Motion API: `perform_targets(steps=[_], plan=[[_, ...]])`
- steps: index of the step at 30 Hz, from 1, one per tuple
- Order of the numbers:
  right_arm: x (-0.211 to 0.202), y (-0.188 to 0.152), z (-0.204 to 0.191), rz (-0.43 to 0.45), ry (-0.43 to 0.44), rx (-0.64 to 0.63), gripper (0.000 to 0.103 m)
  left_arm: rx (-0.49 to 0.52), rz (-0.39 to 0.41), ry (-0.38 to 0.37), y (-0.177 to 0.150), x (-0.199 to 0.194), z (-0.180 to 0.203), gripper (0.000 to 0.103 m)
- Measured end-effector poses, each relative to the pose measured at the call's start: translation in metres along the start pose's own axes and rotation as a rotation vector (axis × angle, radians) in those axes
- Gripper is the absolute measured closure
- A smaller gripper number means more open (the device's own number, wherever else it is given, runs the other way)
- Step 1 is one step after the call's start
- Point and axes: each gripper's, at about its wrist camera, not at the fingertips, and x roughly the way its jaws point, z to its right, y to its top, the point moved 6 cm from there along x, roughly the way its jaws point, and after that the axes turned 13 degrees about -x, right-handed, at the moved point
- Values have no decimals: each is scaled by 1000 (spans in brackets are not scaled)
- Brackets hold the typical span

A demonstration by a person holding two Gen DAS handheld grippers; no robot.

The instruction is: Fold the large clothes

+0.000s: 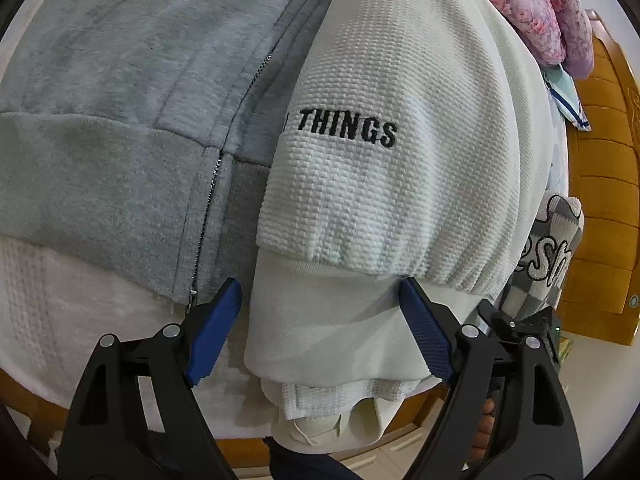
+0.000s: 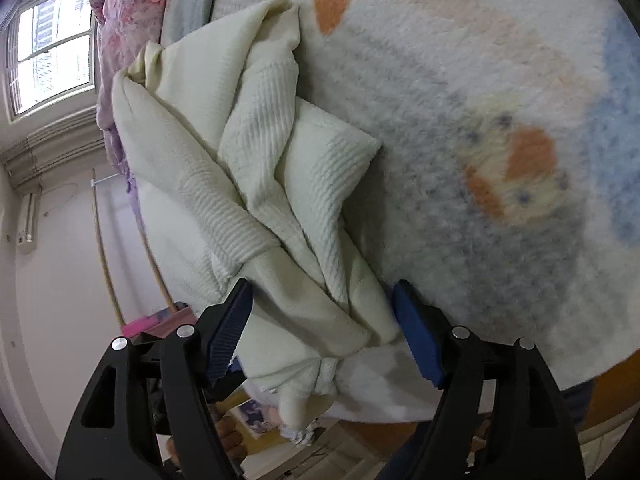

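Note:
A white waffle-knit sweatshirt with black "THINGS" lettering lies folded on the bed, partly over a grey zip hoodie. My left gripper is open; its blue fingers straddle the sweatshirt's ribbed hem without closing on it. In the right wrist view the same white garment is bunched in folds on a patterned fleece blanket. My right gripper is open with the bunched cloth lying between its fingers.
A pink knitted garment and a grey checked garment lie at the right. A wooden bed frame runs along the right. A window and a floral quilt show at the left.

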Motion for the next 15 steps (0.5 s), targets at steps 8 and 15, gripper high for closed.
perform_targets(steps=[8, 15], plan=[[3, 7, -35, 14, 142, -17, 42, 22, -27, -11, 0, 3, 1, 22], [29, 19, -23, 61, 117, 62, 40, 50, -29, -21, 10, -7, 5, 21]])
